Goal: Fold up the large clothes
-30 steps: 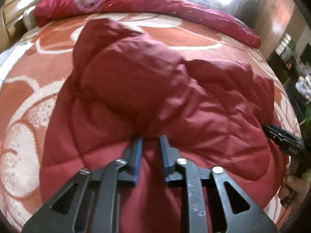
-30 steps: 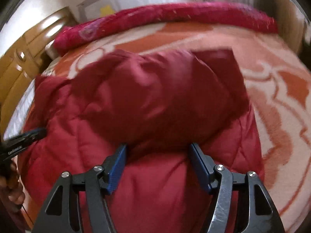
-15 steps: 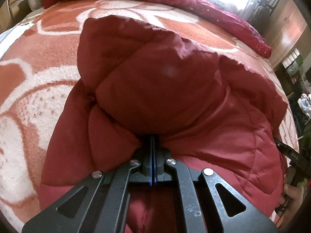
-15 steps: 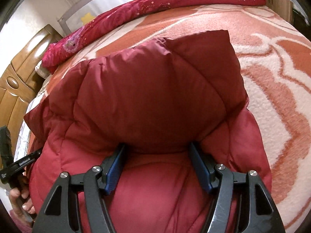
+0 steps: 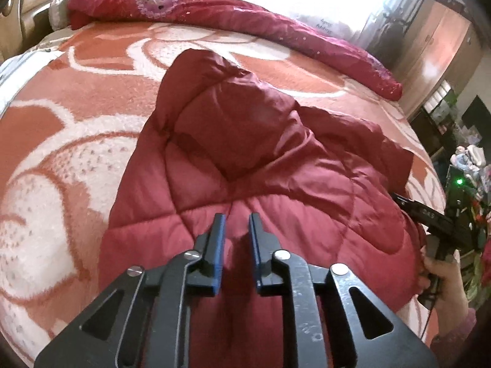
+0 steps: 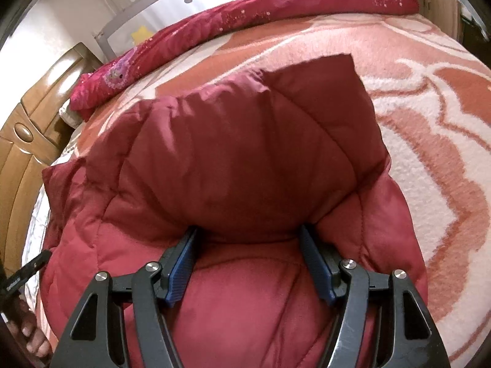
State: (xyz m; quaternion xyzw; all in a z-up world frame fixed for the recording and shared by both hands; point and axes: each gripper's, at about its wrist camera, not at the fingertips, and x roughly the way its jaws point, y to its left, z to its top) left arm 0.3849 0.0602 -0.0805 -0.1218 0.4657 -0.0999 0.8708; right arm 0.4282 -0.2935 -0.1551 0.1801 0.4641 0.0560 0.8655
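Jacket [image 5: 260, 165] — dark red quilted puffer, lying on the bed [image 5: 61, 153] on an orange-and-white fleece blanket, upper part already doubled over the body so a thick fold sits across the middle.

Change over the last second: left hand-held gripper [image 5: 236, 245] was pinched tight on the fold edge half a second ago, and its jaws have just been opening. Now there's a narrow gap between the blue pads, and the fabric seen through that gap lies below them — not clamped. It has also backed off a little from the fold. Read: left side of this fold has been let go, and the fold holds its shape on its own.

Right hand-held gripper [image 6: 250, 254] — jaws wide, much the same as a second ago. The puffy fold edge bulges between the pads; both pads look to be against it, but I can't tell whether they're squeezing it or just straddling it.

Judgement: fold placed, release under way; the right side is probably next to let go. Puffy fill may spring back once both are off.

Rolled crimson quilt [image 5: 214, 18] lies along the far edge of the bed, well apart from the jacket.
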